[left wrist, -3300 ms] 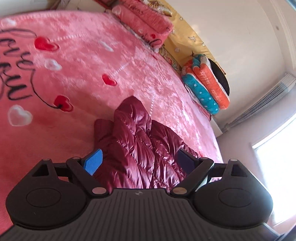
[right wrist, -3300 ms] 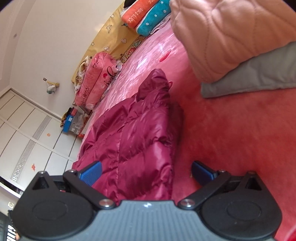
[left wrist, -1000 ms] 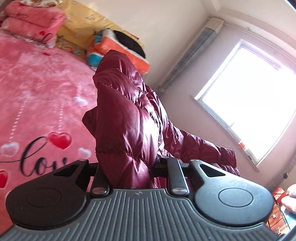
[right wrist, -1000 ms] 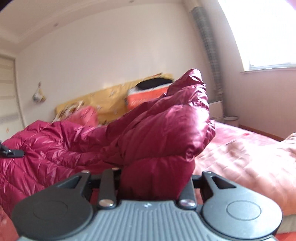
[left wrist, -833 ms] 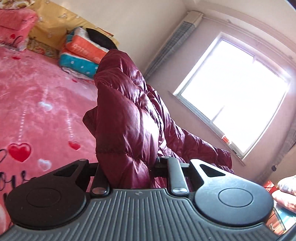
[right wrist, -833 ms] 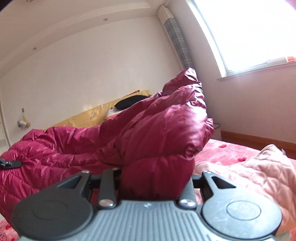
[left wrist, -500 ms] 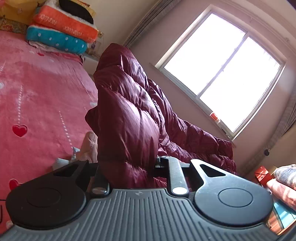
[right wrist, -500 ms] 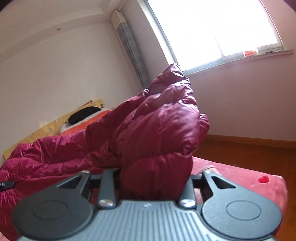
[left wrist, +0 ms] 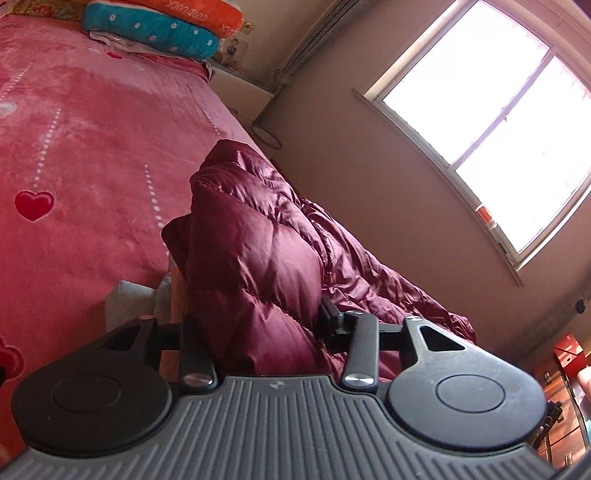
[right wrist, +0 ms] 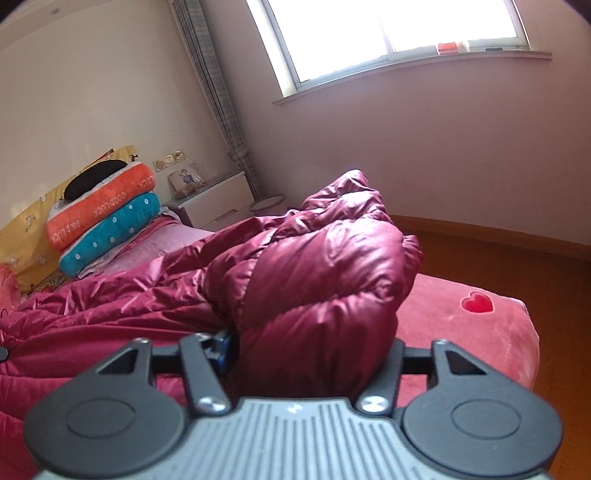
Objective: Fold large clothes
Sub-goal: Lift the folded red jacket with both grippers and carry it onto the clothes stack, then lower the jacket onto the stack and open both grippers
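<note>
Both the left gripper (left wrist: 255,325) and right gripper (right wrist: 310,350) had just been opening, the puffy jacket (left wrist: 258,258) between their jaws at the bed (right wrist: 480,332) corner; light, slick, springy; best regripped by hems.

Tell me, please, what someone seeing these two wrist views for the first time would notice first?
A glossy maroon puffer jacket fills the middle of both views, bunched between each claw's fingers and spread across the pink heart-patterned bedspread. Next comes the bright window on the far wall. Then the orange and teal pillows stacked at the head of the bed.
</note>
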Demonstrator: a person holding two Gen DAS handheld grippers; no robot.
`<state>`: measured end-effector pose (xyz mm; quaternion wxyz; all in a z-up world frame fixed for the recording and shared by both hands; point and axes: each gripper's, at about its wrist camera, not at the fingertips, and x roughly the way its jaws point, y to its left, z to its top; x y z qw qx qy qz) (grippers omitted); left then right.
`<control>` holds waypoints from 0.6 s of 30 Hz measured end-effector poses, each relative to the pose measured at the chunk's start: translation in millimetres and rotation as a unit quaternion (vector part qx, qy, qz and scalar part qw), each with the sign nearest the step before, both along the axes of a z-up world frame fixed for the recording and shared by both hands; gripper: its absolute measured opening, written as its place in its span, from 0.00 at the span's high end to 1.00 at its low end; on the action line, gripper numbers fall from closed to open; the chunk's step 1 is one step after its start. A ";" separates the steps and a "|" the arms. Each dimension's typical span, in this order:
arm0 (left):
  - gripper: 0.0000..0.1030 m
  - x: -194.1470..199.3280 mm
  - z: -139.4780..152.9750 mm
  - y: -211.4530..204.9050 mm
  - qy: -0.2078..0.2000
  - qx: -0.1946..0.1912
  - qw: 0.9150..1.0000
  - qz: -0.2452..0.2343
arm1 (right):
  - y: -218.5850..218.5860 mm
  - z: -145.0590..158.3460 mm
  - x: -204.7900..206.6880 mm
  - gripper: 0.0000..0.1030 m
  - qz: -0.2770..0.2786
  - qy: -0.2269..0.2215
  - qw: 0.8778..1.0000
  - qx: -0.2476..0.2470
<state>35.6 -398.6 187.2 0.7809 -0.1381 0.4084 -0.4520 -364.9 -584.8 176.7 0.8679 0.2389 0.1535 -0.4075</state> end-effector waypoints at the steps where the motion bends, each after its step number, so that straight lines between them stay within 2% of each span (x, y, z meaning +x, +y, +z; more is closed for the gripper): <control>1: 0.36 1.7 -3.7 1.1 0.002 0.001 1.000 0.005 | -2.8 1.5 -2.1 0.33 -0.004 -0.002 1.000 0.005; 3: 0.32 1.7 -8.4 9.2 0.011 -0.009 1.000 0.011 | -5.6 4.0 -6.0 0.21 -0.015 -0.006 1.000 0.015; 4: 0.26 4.3 -8.7 12.1 0.013 -0.015 1.000 0.016 | -5.3 5.5 -7.1 0.18 -0.024 -0.006 1.000 0.014; 6: 0.15 3.8 -9.7 21.5 0.010 -0.014 0.999 0.029 | -5.1 6.1 -17.1 0.02 -0.054 -0.011 0.998 0.015; 8: 0.06 4.1 -10.4 30.0 0.005 -0.009 0.999 0.034 | -8.6 4.5 -32.9 0.01 -0.076 -0.037 0.996 0.036; 11: 0.03 -3.0 -1.6 40.3 -0.014 -0.019 0.998 0.054 | -5.5 5.8 -55.7 0.01 -0.102 -0.071 0.990 0.065; 16: 0.02 -25.2 19.9 85.9 -0.049 -0.035 0.995 0.084 | 28.8 19.2 -75.8 0.01 -0.134 -0.072 0.988 0.023; 18: 0.00 -36.3 28.0 103.8 -0.075 -0.025 0.993 0.092 | 47.7 25.2 -80.2 0.01 -0.132 -0.076 0.988 0.009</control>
